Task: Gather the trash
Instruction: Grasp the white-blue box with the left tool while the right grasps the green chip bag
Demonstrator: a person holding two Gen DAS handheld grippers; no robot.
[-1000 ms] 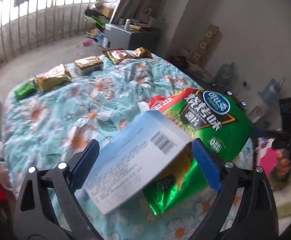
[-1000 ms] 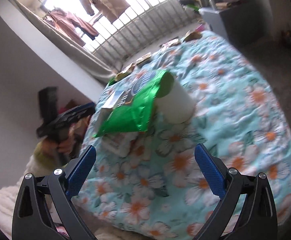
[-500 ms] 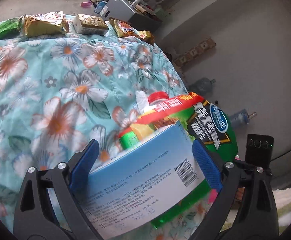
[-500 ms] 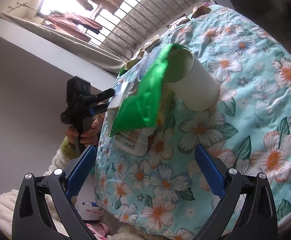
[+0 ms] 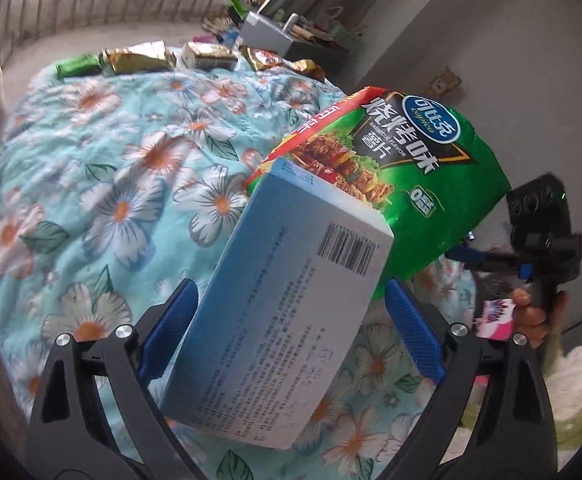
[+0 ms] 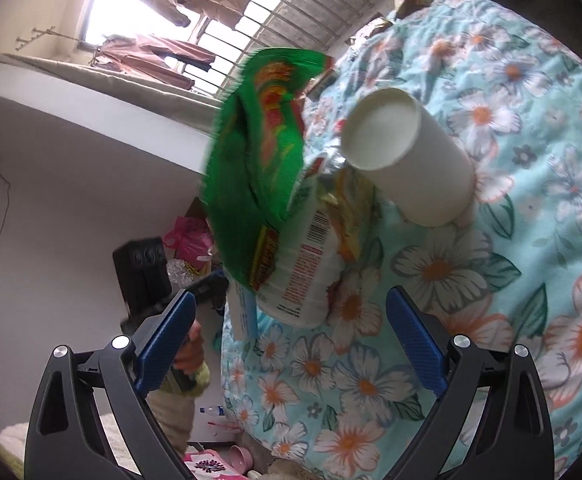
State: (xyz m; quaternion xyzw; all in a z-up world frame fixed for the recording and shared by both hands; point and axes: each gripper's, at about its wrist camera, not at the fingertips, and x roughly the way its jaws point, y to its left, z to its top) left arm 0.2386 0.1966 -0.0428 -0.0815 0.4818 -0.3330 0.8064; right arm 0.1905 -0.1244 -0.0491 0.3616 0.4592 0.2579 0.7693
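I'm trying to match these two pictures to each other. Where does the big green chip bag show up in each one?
Left wrist view: the green chip bag fills the right of centre, its printed front showing, behind the blue box.
Right wrist view: the same bag is left of centre, blurred, beside the white paper cup.
Shared landmark: the flowered blue cover.

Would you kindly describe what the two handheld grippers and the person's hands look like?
Both the left gripper and right gripper have black plastic arms with triangular cut-outs and silver screws, ending in blue textured pads. The other gripper's black handle is visible in each view, held by a bare hand with a yellow-green fuzzy sleeve.
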